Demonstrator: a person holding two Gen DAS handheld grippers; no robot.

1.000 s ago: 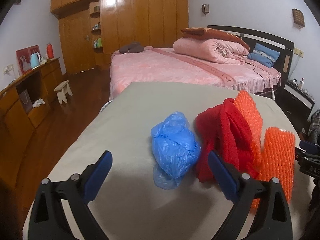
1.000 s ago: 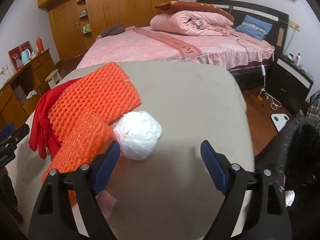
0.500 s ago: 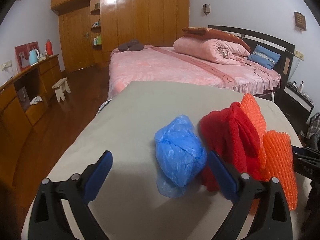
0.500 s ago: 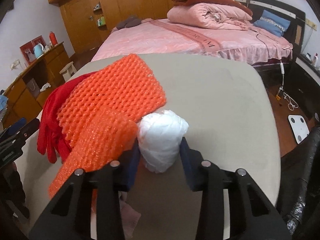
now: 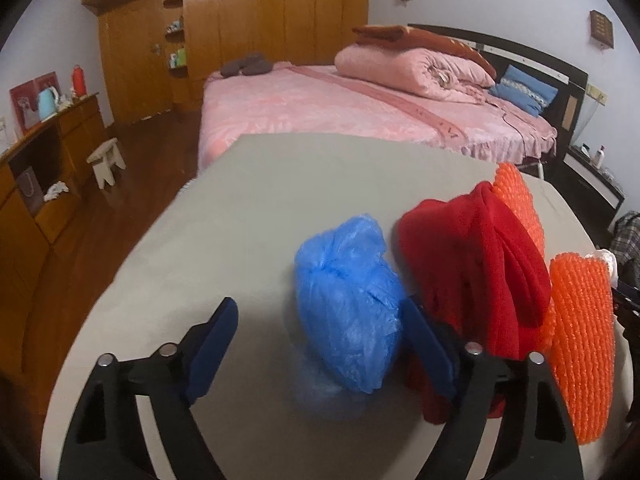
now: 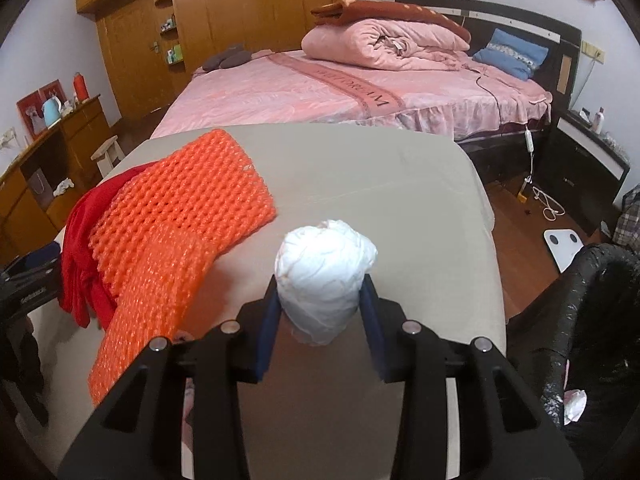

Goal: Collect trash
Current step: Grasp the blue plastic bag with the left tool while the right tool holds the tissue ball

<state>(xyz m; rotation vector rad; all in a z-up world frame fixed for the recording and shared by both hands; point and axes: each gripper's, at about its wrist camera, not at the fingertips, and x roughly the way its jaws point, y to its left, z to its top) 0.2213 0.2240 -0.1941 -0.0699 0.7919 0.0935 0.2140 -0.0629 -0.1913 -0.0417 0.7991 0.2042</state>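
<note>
Right hand-held gripper (image 6: 320, 312), angled downward, clamps the white wad (image 6: 325, 276). Left hand-held gripper (image 5: 324, 336), angled downward, is closing around the blue bag (image 5: 348, 300).

A: Item count on the tabletop (image 5: 248, 208)?
B: One blue bag bundle (image 5: 348, 304). One red cloth (image 5: 472, 276), right of it. One orange foam net (image 6: 188, 216), beyond the cloth. One white bag ball (image 6: 324, 276).
A: Claws?
B: Two: left claw (image 5: 324, 344), right claw (image 6: 320, 312).
</note>
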